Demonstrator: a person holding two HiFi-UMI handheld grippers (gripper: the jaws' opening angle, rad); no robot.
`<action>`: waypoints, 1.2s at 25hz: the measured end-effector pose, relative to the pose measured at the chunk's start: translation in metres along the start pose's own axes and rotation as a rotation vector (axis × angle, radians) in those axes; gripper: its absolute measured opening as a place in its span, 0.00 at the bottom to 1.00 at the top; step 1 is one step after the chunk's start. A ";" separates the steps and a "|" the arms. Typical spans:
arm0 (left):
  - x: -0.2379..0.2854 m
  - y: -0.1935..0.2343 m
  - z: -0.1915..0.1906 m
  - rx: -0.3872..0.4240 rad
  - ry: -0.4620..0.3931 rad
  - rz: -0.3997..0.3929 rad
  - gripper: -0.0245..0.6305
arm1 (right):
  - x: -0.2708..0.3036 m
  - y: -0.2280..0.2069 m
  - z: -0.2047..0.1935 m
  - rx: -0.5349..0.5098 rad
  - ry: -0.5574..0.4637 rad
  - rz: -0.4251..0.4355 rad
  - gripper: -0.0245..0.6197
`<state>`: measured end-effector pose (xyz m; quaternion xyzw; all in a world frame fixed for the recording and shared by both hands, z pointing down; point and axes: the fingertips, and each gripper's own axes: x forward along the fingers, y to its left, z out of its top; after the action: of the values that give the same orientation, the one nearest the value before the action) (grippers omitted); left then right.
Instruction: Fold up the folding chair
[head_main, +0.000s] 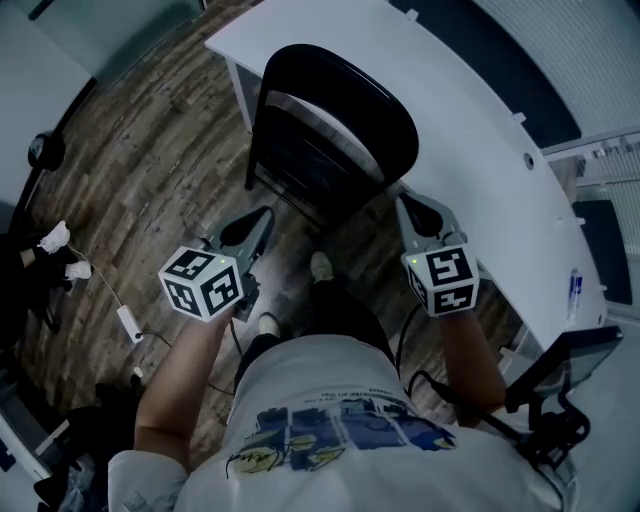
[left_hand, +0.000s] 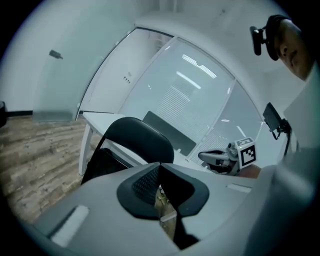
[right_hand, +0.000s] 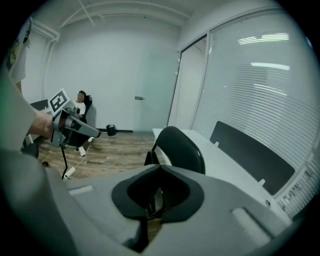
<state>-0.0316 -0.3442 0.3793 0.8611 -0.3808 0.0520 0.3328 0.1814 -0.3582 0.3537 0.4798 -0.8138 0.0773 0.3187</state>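
Note:
A black folding chair with a rounded backrest stands on the wood floor against the white table, right in front of me. Its dark seat panel sits steeply below the backrest. My left gripper is raised just left of the chair, shut and empty. My right gripper is level with it just right of the chair, also shut and empty. Neither touches the chair. The left gripper view shows the chair beyond closed jaws, and the right gripper view shows the chair likewise.
The long white table curves away on the right, with a dark partition panel along it and a blind-covered glass wall behind. A white cable with an adapter lies on the floor at left. My shoes are close to the chair legs.

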 end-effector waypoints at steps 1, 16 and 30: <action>-0.015 -0.007 0.001 0.027 -0.007 -0.017 0.04 | -0.008 0.011 0.000 0.010 0.000 -0.002 0.04; -0.174 -0.070 -0.069 0.167 0.053 -0.133 0.04 | -0.138 0.162 -0.031 0.087 -0.011 -0.011 0.04; -0.209 -0.171 -0.107 0.212 0.051 -0.133 0.04 | -0.234 0.180 -0.060 0.081 -0.070 0.034 0.04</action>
<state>-0.0436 -0.0656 0.2990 0.9132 -0.3068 0.0918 0.2519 0.1373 -0.0659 0.2951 0.4807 -0.8287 0.0989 0.2691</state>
